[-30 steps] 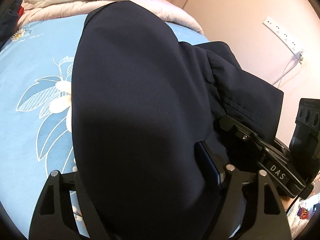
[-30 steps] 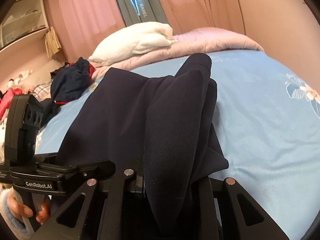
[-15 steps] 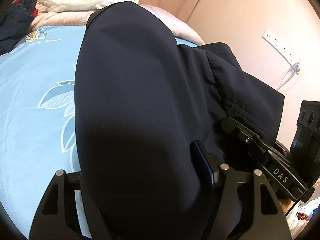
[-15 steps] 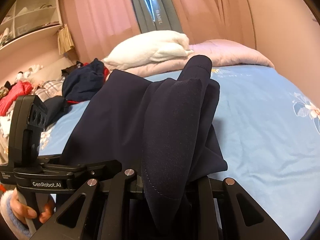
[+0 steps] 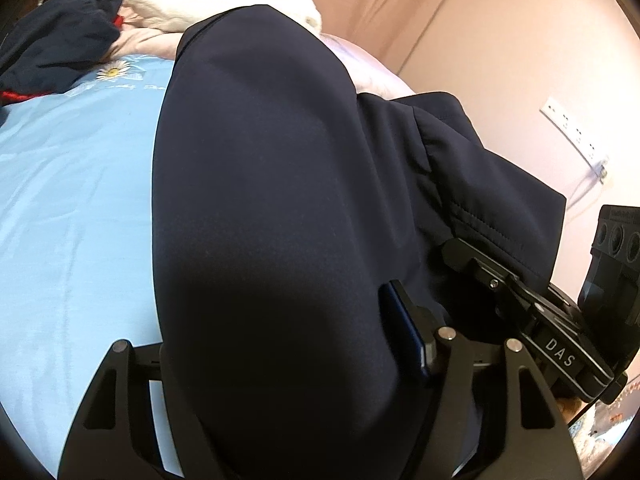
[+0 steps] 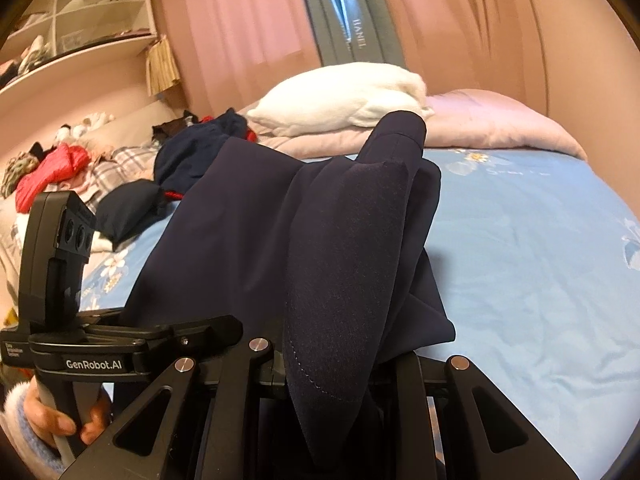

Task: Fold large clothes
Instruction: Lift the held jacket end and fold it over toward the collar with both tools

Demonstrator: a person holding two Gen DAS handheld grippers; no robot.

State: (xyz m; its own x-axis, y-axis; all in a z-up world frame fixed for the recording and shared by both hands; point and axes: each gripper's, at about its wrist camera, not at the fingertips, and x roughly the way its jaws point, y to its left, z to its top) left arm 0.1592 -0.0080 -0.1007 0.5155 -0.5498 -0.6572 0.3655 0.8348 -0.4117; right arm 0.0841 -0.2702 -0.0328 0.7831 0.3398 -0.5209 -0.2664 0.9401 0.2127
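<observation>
A large navy garment (image 5: 280, 160) hangs stretched between both grippers above the light blue flowered bed sheet (image 5: 72, 220). In the left wrist view a thick fold of it bulges through my left gripper (image 5: 280, 340). Those jaws are closing on it, the blue pad (image 5: 404, 332) pressing its right side while the other finger is hidden. My right gripper (image 6: 336, 360) is shut on a bunched edge of the garment (image 6: 240, 240), which drapes forward over the sheet (image 6: 540, 260). Each gripper shows in the other's view: the right gripper (image 5: 500, 280) and the left gripper (image 6: 120, 340), held by a hand (image 6: 52, 420).
A white pillow (image 6: 344, 100) lies on a pink quilt (image 6: 500, 124) at the head of the bed. A pile of clothes (image 6: 60, 168) and a crumpled navy item (image 5: 56, 52) sit to the left. A socket strip (image 5: 572, 132) is on the right wall.
Both views have swung across the bed, so the pillow and the clothes pile have come further into view. The garment travels with both grippers. The left fingers have narrowed a little.
</observation>
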